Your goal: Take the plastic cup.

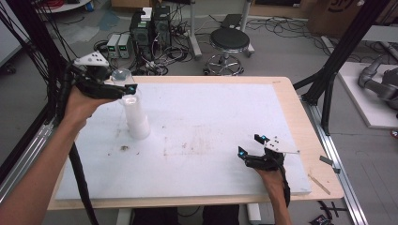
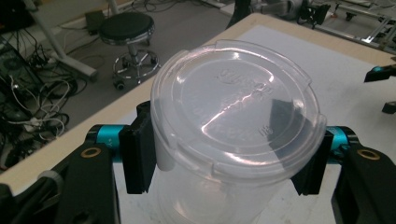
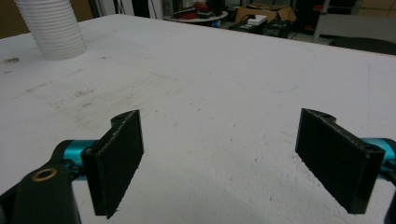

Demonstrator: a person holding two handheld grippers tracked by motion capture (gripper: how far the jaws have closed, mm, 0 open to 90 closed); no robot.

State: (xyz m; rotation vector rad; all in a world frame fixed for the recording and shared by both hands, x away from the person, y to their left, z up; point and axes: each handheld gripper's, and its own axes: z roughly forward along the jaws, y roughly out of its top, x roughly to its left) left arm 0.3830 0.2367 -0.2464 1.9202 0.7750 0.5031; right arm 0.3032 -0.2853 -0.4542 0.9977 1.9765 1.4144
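Observation:
A tall stack of white plastic cups (image 1: 137, 119) stands upside down on the left part of the white board (image 1: 211, 112). My left gripper (image 1: 125, 87) is at the top of the stack, shut on the uppermost clear cup (image 1: 121, 75). In the left gripper view the two black pads (image 2: 138, 156) press on the sides of that cup (image 2: 233, 102), whose round base faces the camera. I cannot tell whether it is free of the cup below. My right gripper (image 1: 250, 144) rests open near the front right of the board, with nothing between its jaws (image 3: 233, 154). The stack (image 3: 53, 28) shows far off to its left.
The board lies on a wooden table (image 1: 291, 108). Small dirt marks (image 1: 124, 148) dot the board in front of the stack. A thin wooden stick (image 1: 319, 183) lies at the table's right front corner. A stool (image 1: 229, 42) and computer boxes (image 1: 150, 28) stand on the floor beyond the far edge.

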